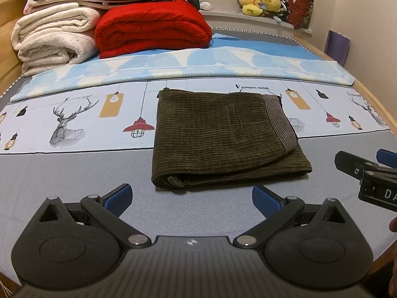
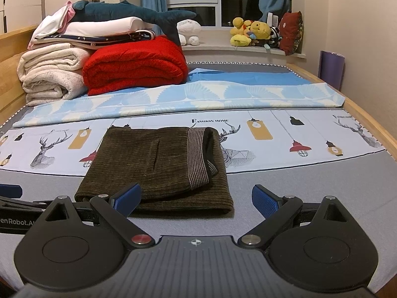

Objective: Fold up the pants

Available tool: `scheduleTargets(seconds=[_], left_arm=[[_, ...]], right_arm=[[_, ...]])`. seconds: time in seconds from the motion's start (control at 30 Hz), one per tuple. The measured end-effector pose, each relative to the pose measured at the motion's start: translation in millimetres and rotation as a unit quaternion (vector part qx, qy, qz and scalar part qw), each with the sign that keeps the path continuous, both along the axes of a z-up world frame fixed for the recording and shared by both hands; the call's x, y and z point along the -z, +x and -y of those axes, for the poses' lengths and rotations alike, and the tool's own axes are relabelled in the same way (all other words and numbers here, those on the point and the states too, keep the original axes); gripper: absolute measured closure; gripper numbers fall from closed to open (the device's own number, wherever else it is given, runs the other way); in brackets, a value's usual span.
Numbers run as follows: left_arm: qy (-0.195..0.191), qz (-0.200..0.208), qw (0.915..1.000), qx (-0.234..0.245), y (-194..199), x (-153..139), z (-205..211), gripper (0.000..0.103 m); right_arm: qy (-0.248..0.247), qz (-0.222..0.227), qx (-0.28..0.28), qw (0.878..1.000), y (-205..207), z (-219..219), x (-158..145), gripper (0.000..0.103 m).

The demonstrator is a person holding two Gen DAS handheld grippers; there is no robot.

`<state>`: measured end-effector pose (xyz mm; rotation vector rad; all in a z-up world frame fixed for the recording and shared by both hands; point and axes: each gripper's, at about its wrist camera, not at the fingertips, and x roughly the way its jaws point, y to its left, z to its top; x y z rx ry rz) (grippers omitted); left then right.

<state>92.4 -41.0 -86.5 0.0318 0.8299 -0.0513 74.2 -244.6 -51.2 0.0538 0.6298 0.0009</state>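
Bare grey bed (image 1: 74, 173) lies left, right and near of the folded pants (image 1: 218, 136); far left, stacked blankets (image 1: 148, 27) block the way.

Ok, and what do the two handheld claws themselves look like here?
Both look alike: the left claw and right claw have matte black bodies with ribbed tops, a small cross mark, round black side discs, silver pivot bolts (one red on the right) and textured blue pads. White lettering shows on their sides. No cables visible.
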Motion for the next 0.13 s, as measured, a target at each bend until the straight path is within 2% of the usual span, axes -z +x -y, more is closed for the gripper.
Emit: scheduleTargets(seconds=[0.13], left_arm=[[0.001, 0.001, 1.0000, -0.001, -0.7, 0.3, -0.7, 0.000]], right_arm=[[-0.001, 0.001, -0.002, 1.000, -0.8, -0.9, -0.7, 0.007]])
